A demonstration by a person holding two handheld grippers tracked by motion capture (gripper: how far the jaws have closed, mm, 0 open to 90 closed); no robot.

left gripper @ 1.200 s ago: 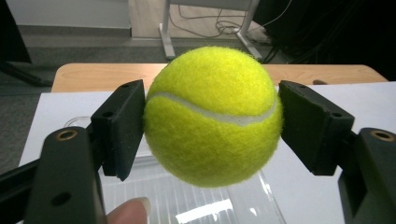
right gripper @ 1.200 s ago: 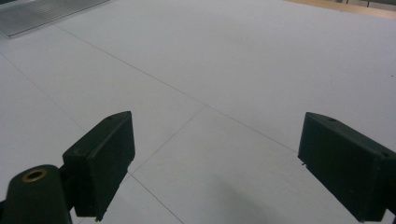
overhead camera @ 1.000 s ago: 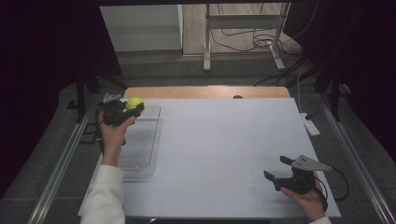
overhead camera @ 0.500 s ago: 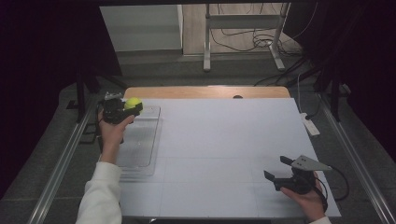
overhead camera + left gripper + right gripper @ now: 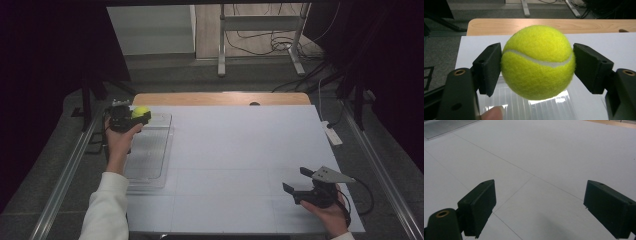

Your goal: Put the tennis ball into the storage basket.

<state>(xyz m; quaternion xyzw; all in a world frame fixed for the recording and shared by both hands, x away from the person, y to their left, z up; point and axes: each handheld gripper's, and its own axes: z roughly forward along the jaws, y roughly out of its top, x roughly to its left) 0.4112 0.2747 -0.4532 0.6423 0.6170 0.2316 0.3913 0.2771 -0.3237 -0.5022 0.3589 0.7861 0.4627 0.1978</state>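
A yellow-green tennis ball (image 5: 537, 61) sits between the two black pads of my left gripper (image 5: 537, 65), which is shut on it and holds it above a clear ribbed tray (image 5: 529, 110). From above, the ball (image 5: 140, 111) and left gripper (image 5: 131, 118) hang over the far end of the tray (image 5: 147, 152) at the table's left. My right gripper (image 5: 301, 181) rests low near the front right corner, open. Its jaws (image 5: 537, 207) stand wide apart over bare white table surface.
A white sheet (image 5: 240, 160) covers the table, with a wooden strip (image 5: 220, 98) along the far edge. A small white device (image 5: 332, 135) lies at the right edge. Metal rails run along both sides. Stand legs and cables lie on the floor beyond.
My left hand with the ball has shifted slightly toward the far left end of the tray. The right gripper has stayed where it was.
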